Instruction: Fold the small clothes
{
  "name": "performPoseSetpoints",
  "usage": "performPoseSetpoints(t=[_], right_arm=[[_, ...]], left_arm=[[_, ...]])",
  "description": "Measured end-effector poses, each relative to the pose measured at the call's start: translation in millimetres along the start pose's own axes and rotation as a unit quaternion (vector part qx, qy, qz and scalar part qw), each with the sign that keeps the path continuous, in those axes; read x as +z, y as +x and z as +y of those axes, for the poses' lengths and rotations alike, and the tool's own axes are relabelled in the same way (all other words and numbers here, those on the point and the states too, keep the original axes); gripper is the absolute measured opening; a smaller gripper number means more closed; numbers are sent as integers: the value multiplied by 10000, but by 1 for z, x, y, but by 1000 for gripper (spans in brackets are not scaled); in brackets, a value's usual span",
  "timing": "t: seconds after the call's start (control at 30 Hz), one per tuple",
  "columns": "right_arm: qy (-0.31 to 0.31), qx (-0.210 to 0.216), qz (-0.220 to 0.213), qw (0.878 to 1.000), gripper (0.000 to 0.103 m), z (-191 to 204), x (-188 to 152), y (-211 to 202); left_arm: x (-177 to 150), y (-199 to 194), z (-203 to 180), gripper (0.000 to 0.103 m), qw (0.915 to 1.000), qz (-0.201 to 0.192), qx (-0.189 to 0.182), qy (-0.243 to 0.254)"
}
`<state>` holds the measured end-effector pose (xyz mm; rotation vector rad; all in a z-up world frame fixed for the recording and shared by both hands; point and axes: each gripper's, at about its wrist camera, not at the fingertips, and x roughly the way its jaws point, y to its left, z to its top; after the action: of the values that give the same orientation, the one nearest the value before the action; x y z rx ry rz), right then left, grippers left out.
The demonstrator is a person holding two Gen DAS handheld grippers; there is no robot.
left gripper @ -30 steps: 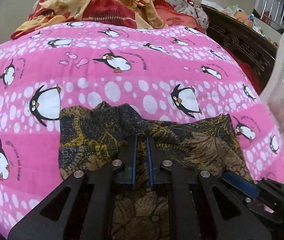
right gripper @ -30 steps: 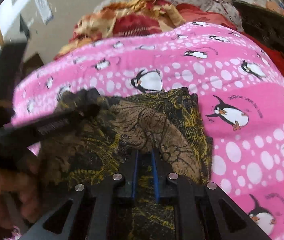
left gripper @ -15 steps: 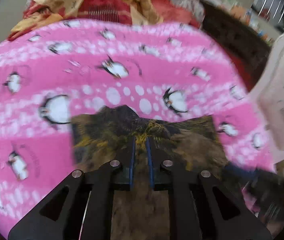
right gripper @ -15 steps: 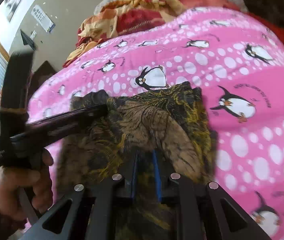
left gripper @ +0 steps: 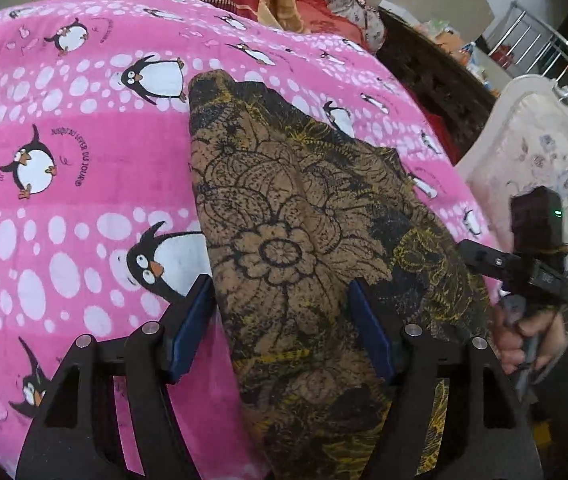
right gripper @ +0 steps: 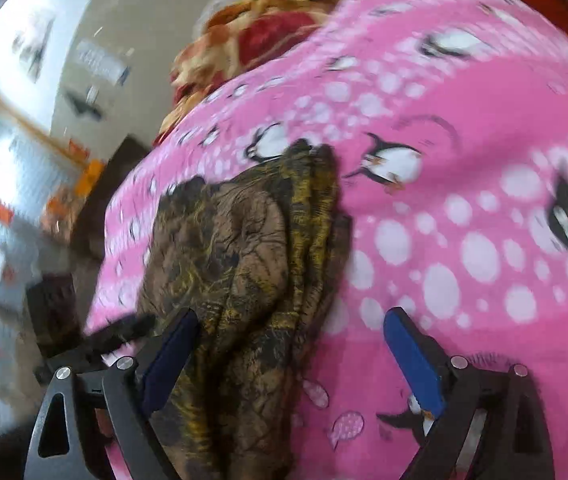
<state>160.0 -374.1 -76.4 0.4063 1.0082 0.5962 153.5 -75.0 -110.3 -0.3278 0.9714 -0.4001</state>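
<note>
We are looking from left to right. On the left, our left gripper (left gripper: 284,328) is standing wide, holding nothing. The small brown cloth (left gripper: 296,248) is lying on the pink penguin blanket (left gripper: 63,184), and it is sitting right between the two blue pads (left gripper: 191,320) and partly under them. The cloth is folded into a long strip. Its long way is running from us up and away, toward the far end of the bed.

Moving right, we are seeing our right hand (left gripper: 524,344) at the cloth's right edge. In the right view, our right gripper (right gripper: 288,356) is also standing wide and holding nothing. The brown cloth (right gripper: 239,264) is lying more to the left side there, by the left pad (right gripper: 167,352), and the other pad is over bare blanket (right gripper: 464,208).

We think the left gripper is nearer the middle of the cloth. The next fold, we guess, is going across the long way, near end to far end.
</note>
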Motion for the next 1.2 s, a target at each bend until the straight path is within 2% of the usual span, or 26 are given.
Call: performPoseSetpoints(t=[0.17,0.2,0.27,0.37,0.5,0.53,0.63,0.67,0.7,0.73,0.8,0.83,0.87,0.93,1.07,1.13,1.2], right_arm=[[-165,294,-60,9994,94,-2,15,19],[-206,286,-92,9993,94,-1,19,24],[-314,346,-101,9989,94,3,23,35],[-384,868,136,9954,92,9,22,43],[-455,1193,319,9913,77,5,10,36],[-418,1174,287,9918,69,1,10,35],[-135,961,71,9953,57,-9,16,38],[-122,824,17,9965,57,-8,19,43],[-145,782,-14,9968,57,-6,20,43],[-295,648,-21,9975,57,0,21,48],[-478,459,-40,9978,55,7,19,51],[-448,444,-43,9980,50,8,17,51],[-300,553,-18,9980,39,7,15,49],[-123,683,-24,9976,30,8,11,44],[157,603,-130,9980,28,16,14,37],[211,661,-175,9974,27,26,15,41],[228,869,-110,9959,27,43,18,53]], left_arm=[[-9,-8,10,72,9992,-58,-361,-153],[-11,-8,8,76,9990,-35,-418,-127],[-15,-13,0,77,9985,72,-541,14],[-12,-15,-1,77,9975,144,-695,-4],[-7,-10,11,77,9973,-138,-682,-254],[-6,-7,10,77,9970,-183,-679,-333],[-2,-2,2,77,9977,-240,-521,-361],[-2,-2,-1,73,9982,-266,-408,-341],[-2,-2,-2,46,9986,-282,-285,-334],[-3,-2,0,28,9988,-260,-124,-405],[-6,-5,6,23,9968,-367,-244,-674],[-7,-7,6,21,9962,-427,-232,-717],[-7,-10,3,20,9965,-465,-168,-676],[-5,-20,-3,19,9971,-530,-92,-538],[5,-47,9,19,9968,-629,-256,-425],[8,-62,24,19,9969,-720,-46,-306],[13,-79,48,19,9960,-765,44,-463]])
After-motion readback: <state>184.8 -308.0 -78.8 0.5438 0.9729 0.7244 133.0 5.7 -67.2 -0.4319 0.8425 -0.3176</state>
